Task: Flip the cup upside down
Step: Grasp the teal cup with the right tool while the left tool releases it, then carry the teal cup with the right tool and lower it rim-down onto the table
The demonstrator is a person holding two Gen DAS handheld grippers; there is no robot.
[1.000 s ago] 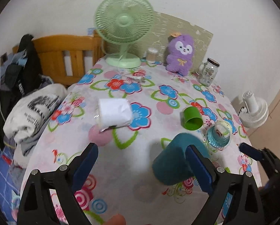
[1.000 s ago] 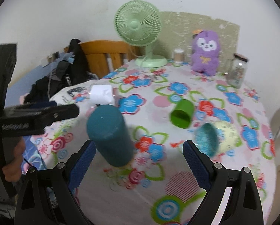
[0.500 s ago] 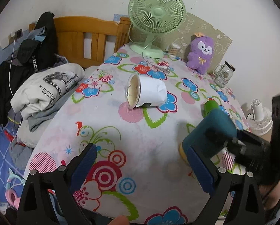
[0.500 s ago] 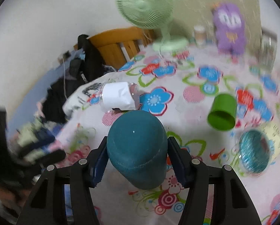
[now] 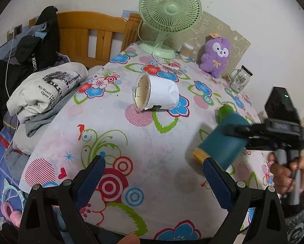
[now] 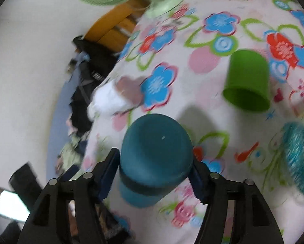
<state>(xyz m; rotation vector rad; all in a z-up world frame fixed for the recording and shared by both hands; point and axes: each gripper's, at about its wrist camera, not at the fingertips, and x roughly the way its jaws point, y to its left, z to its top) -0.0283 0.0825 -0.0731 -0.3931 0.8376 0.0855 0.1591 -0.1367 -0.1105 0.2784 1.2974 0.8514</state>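
Since the earlier frames the teal cup (image 5: 223, 140) has left the tablecloth (image 5: 143, 142) and been tipped onto its side, its yellow end now toward the left gripper; the right wrist view has rolled with it and is blurred.

Left wrist view, left to right. Folded clothes (image 5: 42, 93) lie on the bed beside the table. The left gripper (image 5: 154, 180) hangs over the near edge of the cloth, its tongs wide apart and holding nothing. A white cup (image 5: 156, 95) lies on its side near the middle of the table, mouth toward the camera. Behind it stand a green fan (image 5: 168, 18), a purple plush (image 5: 216, 56) and a glass jar (image 5: 239, 79). The teal cup is held in the air above the right part of the table, roughly horizontal. A green cup (image 5: 225, 110) shows just behind it. The right gripper (image 5: 241, 134) clamps the teal cup from the right, gripped by a hand (image 5: 288, 174).

Right wrist view, left to right. The white cup is a blur at left. The right gripper's tongs are closed on the teal cup (image 6: 156, 158), one pad on each side, its closed end facing the camera. The green cup (image 6: 247, 81) lies on its side, well apart. A teal glass (image 6: 298, 158) lies at the right edge.
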